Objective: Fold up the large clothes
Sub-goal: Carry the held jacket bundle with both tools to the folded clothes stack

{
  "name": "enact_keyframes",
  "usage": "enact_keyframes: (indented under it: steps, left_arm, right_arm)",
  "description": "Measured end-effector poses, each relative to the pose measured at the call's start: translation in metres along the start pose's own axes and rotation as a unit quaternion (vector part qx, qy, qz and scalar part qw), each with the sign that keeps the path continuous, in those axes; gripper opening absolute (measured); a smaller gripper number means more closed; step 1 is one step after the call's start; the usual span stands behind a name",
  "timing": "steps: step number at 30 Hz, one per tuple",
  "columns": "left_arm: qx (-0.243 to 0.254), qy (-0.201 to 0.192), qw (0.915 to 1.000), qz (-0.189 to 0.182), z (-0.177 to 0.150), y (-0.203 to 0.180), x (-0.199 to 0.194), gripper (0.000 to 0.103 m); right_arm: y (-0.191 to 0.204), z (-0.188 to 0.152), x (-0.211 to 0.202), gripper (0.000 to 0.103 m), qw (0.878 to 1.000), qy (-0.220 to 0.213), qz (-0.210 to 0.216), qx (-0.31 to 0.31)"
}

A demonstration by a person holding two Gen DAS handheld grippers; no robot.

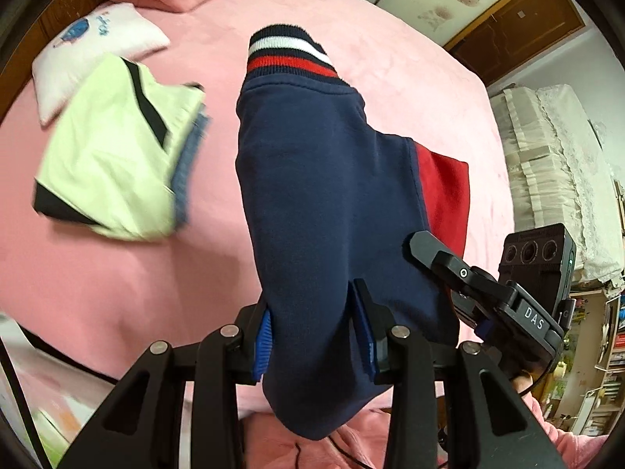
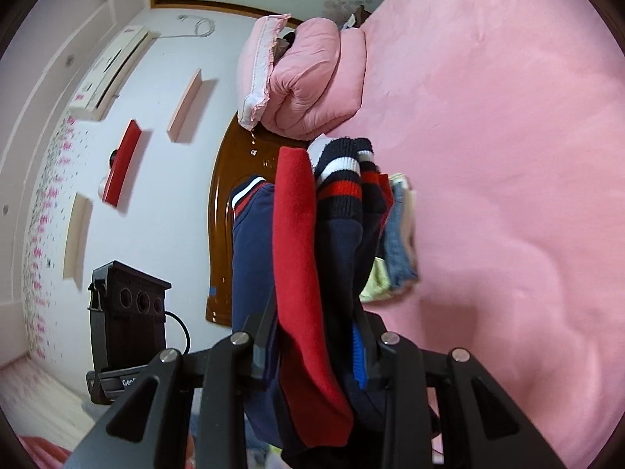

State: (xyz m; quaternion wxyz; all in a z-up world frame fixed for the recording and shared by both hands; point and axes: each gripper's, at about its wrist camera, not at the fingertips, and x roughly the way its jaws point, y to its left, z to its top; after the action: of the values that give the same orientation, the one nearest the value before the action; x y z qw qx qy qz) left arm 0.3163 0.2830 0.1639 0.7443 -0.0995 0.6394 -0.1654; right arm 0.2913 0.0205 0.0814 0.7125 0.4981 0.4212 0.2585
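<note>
Left wrist view: we see our left gripper pinching the navy jacket above the pink bed.
Right wrist view: our right gripper squeezes a thick bunch of it too.
Done: a folded pale green top lies on jeans, near a white pillow.
Left: we think this jacket needs folding.
Feel: soft thick cloth, ribbed stripy cuff, red panel.

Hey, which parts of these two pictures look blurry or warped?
Left wrist view: the folded clothes stack is motion-smeared, while the navy sweatshirt in the left gripper stays sharp. Right wrist view: the bed bulges from fisheye distortion, and the wall shelves look soft.
</note>
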Motion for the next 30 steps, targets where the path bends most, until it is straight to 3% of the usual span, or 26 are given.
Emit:
enact_keyframes:
  steps: [4, 10, 13, 16, 21, 23, 25, 27, 30]
  left_arm:
    - [-0.008, -0.027, 0.9995, 0.013, 0.040, 0.063, -0.023, 0.035]
    - [-0.034, -0.070, 0.9952, 0.060, 0.093, 0.156, -0.050, 0.035]
    - [-0.047, -0.079, 0.9924, 0.081, 0.111, 0.189, -0.046, 0.035]
    - [-0.032, -0.082, 0.9911, 0.099, 0.132, 0.226, -0.020, 0.035]
    - [-0.030, -0.068, 0.9899, 0.120, 0.145, 0.278, 0.058, 0.032]
    - [-0.058, -0.023, 0.9912, 0.116, 0.147, 0.306, 0.101, 0.030]
    - [-0.092, -0.006, 0.9922, 0.084, 0.144, 0.323, 0.123, 0.030]
    - [-0.117, -0.028, 0.9912, 0.055, 0.137, 0.333, 0.128, 0.032]
    - [-0.103, -0.049, 0.9917, 0.060, 0.130, 0.328, 0.130, 0.034]
  right_arm:
    - [0.022, 0.014, 0.069, 0.029, 1.000, -0.002, 0.020, 0.010]
    - [0.054, 0.039, 0.185, 0.029, 0.999, 0.029, 0.045, 0.002]
    - [0.060, 0.047, 0.233, 0.029, 0.998, 0.040, 0.045, -0.011]
    - [0.042, 0.050, 0.274, 0.029, 0.998, 0.034, 0.044, -0.007]
    - [-0.010, 0.047, 0.341, 0.029, 0.999, 0.027, -0.018, -0.010]
    - [-0.038, 0.041, 0.369, 0.029, 0.996, 0.041, -0.084, 0.010]
    - [-0.055, 0.033, 0.387, 0.029, 0.986, 0.056, -0.156, -0.007]
    - [-0.057, 0.025, 0.390, 0.032, 0.982, 0.047, -0.177, -0.042]
    - [-0.050, 0.021, 0.386, 0.041, 0.978, 0.040, -0.189, -0.084]
